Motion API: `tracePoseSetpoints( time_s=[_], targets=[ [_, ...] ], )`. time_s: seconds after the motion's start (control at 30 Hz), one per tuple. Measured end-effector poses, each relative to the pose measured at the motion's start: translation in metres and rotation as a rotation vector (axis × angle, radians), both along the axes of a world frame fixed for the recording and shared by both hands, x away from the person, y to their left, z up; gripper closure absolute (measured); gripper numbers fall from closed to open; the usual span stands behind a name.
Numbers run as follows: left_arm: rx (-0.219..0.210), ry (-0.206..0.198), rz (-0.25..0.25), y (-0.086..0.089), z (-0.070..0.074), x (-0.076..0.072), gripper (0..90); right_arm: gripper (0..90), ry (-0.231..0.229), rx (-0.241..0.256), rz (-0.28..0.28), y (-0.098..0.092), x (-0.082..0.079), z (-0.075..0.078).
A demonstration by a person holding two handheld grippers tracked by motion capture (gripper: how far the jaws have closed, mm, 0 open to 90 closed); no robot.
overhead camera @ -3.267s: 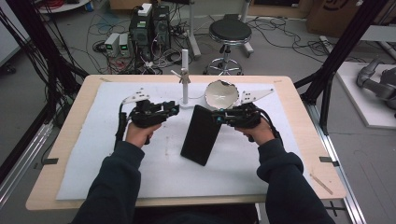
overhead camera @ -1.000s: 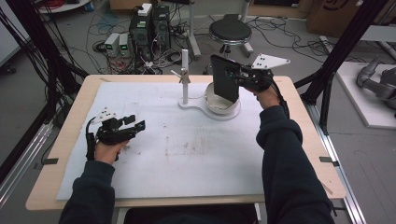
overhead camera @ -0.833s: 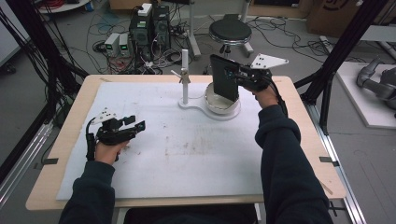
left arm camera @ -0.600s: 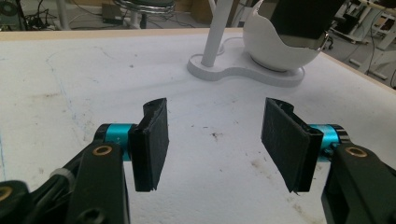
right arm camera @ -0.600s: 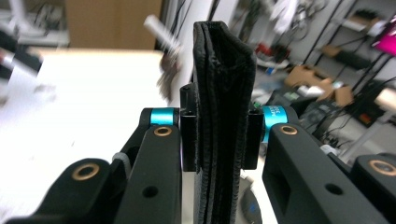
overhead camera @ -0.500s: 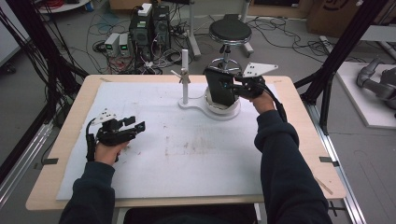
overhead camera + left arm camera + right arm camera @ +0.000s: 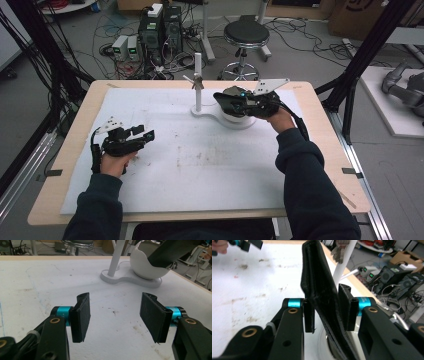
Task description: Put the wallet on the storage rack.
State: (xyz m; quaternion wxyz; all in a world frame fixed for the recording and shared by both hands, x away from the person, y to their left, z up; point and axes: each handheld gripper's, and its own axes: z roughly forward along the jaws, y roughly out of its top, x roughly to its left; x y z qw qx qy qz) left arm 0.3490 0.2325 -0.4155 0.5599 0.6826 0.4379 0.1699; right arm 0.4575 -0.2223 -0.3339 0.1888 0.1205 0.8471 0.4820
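At the left near side of the white mat (image 7: 210,170) we hold the left gripper (image 7: 145,136) low over the surface, its 2 jaws spread wide with nothing between them. Farther right stands a white post (image 7: 198,82) on a flat base joined to a white bowl (image 7: 147,267). The black flat pad (image 7: 319,290) dips into that bowl at the far right of the table (image 7: 320,150). Our right gripper (image 7: 327,312) pinches this pad between its 2 jaws, just over the bowl.
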Motion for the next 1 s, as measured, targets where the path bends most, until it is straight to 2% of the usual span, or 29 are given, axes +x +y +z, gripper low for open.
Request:
tracePoseSetpoints(
  time_s=[0.1, 0.17, 0.2, 0.27, 0.3, 0.37, 0.4, 0.47, 0.63, 0.7, 0.8, 0.9, 1.0],
  targets=[
    [-0.003, -0.003, 0.001, 0.001, 0.001, -0.001, 41.4, 64.3, 0.01, -0.023, 0.005, 0.002, -0.004, 0.0],
    [-0.009, -0.003, 0.003, 0.002, 0.001, -0.001, 41.5, 61.9, 0.044, -0.032, -0.005, 0.004, -0.008, -0.001],
    [-0.007, -0.005, 0.001, 0.002, 0.001, -0.001, 41.4, 61.2, 0.045, -0.033, -0.01, 0.004, -0.009, -0.001],
    [-0.012, -0.007, 0.001, 0.002, 0.002, -0.001, 41.5, 58.3, 0.045, -0.018, -0.021, 0.004, -0.01, -0.003],
    [-0.01, -0.006, -0.001, 0.003, 0.002, -0.001, 41.5, 56.3, 0.031, 0.006, -0.034, 0.003, -0.012, -0.006],
    [-0.014, -0.003, 0.001, 0.003, 0.001, -0.001, 41.4, 51.3, 0.092, -0.004, -0.041, 0.002, -0.012, -0.011],
    [-0.018, 0.0, 0.002, 0.003, 0.001, -0.001, 41.5, 50.9, 0.096, -0.009, -0.047, 0.001, -0.013, -0.013],
    [-0.019, -0.001, 0.002, 0.003, 0.001, -0.001, 41.5, 50.2, 0.066, 0.018, -0.057, -0.001, -0.016, -0.017],
    [-0.019, -0.002, 0.001, 0.003, 0.001, -0.001, 41.5, 40.0, 0.11, 0.038, -0.064, -0.003, -0.019, -0.02],
    [-0.022, 0.0, 0.002, 0.003, 0.001, -0.001, 41.4, 39.1, 0.119, 0.039, -0.063, -0.003, -0.021, -0.018],
    [-0.022, 0.0, -0.002, 0.003, 0.002, -0.001, 41.5, 38.1, 0.106, 0.065, -0.063, -0.003, -0.025, -0.018],
    [-0.021, 0.0, -0.003, 0.003, 0.001, -0.001, 41.4, 41.1, 0.1, 0.069, -0.055, -0.005, -0.026, -0.021],
    [-0.021, 0.001, -0.004, 0.002, 0.001, -0.001, 41.4, 39.1, 0.118, 0.102, -0.053, -0.007, -0.026, -0.023]
  ],
)
